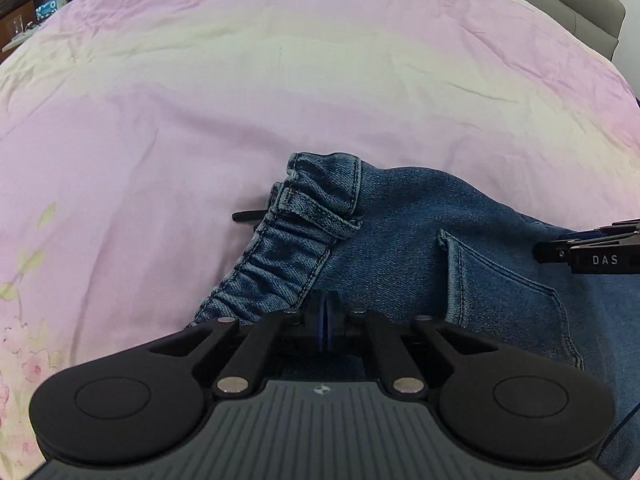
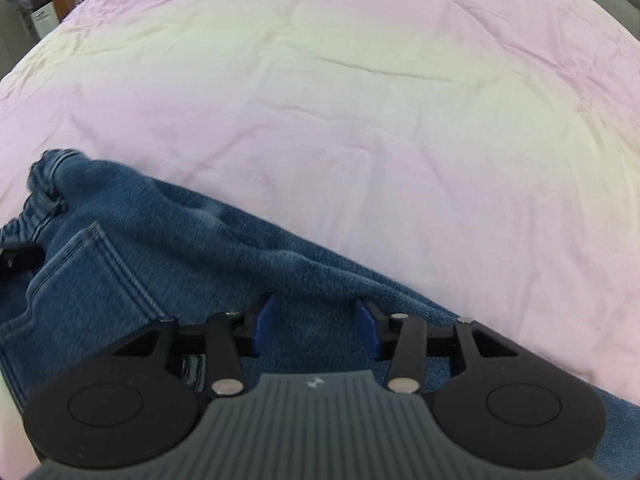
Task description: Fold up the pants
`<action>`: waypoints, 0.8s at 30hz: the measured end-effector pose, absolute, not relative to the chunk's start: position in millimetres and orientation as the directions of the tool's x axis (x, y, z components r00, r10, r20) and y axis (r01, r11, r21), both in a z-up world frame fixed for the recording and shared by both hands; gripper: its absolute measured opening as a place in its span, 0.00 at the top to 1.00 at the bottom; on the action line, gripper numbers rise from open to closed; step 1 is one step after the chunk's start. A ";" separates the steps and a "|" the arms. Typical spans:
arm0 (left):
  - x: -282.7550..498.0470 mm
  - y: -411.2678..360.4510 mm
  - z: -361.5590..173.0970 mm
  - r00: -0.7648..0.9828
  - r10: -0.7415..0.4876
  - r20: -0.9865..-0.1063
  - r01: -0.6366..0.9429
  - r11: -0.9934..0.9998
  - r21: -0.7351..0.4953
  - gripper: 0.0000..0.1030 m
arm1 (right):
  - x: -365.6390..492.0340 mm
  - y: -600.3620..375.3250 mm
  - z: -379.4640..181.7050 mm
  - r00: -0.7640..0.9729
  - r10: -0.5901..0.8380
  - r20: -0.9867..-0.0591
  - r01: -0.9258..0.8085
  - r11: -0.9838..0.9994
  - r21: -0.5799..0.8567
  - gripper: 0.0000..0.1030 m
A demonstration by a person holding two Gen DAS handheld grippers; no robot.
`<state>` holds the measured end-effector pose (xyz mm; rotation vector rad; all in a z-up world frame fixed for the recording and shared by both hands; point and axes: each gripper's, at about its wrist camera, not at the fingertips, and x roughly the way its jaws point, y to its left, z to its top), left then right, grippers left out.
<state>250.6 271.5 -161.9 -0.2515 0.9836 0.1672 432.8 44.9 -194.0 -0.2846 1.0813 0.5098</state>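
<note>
Blue denim pants (image 1: 420, 236) lie on a pink bedspread (image 1: 280, 92), elastic waistband (image 1: 280, 264) toward the left, a back pocket (image 1: 504, 292) facing up. My left gripper (image 1: 326, 312) is shut, its blue pads pressed together on the denim just below the waistband. My right gripper (image 2: 316, 320) is open, its blue pads (image 2: 262, 320) spread apart over the pants (image 2: 180, 248) further along the leg. The right gripper's black body shows at the right edge of the left wrist view (image 1: 592, 252).
The pink bedspread (image 2: 360, 100) stretches far beyond the pants, with a floral print at the left (image 1: 24, 344). A grey headboard (image 1: 592, 4) stands at the far right. Furniture and clutter (image 1: 28, 4) sit beyond the bed's far left corner.
</note>
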 end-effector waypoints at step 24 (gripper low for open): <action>220.5 131.4 -90.1 0.600 -0.033 -0.799 -0.114 0.985 -0.126 0.76 | 384.5 -161.1 -136.6 0.419 0.128 -0.899 -0.258 0.966 0.018 0.46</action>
